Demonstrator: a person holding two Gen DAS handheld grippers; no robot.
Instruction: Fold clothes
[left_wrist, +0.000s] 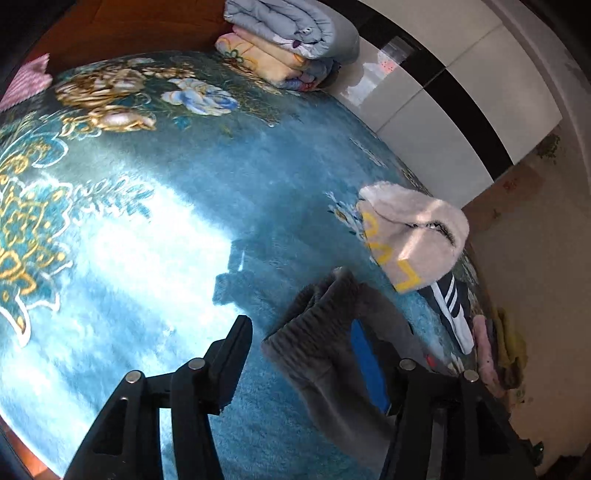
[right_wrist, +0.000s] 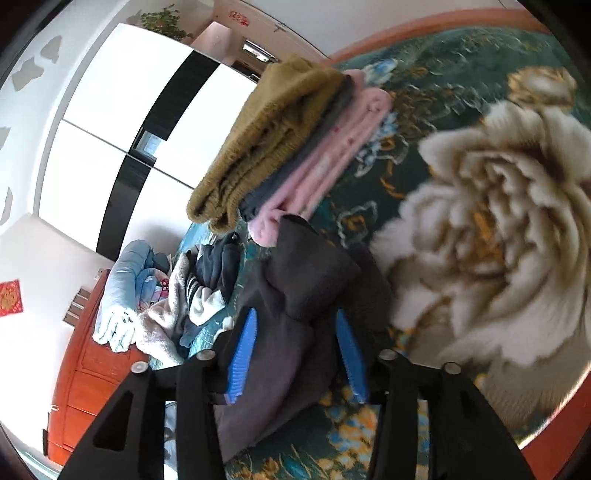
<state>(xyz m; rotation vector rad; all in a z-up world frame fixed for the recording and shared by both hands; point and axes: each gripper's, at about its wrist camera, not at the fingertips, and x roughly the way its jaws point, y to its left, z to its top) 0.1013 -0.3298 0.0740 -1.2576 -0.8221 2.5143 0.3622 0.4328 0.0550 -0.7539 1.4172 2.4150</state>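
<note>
A dark grey garment (left_wrist: 332, 332) lies on the blue floral bedspread (left_wrist: 147, 221). In the left wrist view it drapes over my right finger and hangs between the jaws of my left gripper (left_wrist: 306, 350), which stand wide apart. In the right wrist view the same grey garment (right_wrist: 295, 314) sits between the blue pads (right_wrist: 243, 350) of my right gripper (right_wrist: 295, 350), with the jaws wide apart; whether they press it I cannot tell. A folded stack of mustard, grey and pink clothes (right_wrist: 288, 147) lies just beyond it.
A white fleece garment with yellow letters (left_wrist: 410, 232) and a navy striped piece (left_wrist: 450, 306) lie near the bed's right edge. Folded quilts (left_wrist: 288, 40) sit at the head. A white and black wardrobe (right_wrist: 129, 122) and a loose clothes pile (right_wrist: 192, 295) stand beside the bed.
</note>
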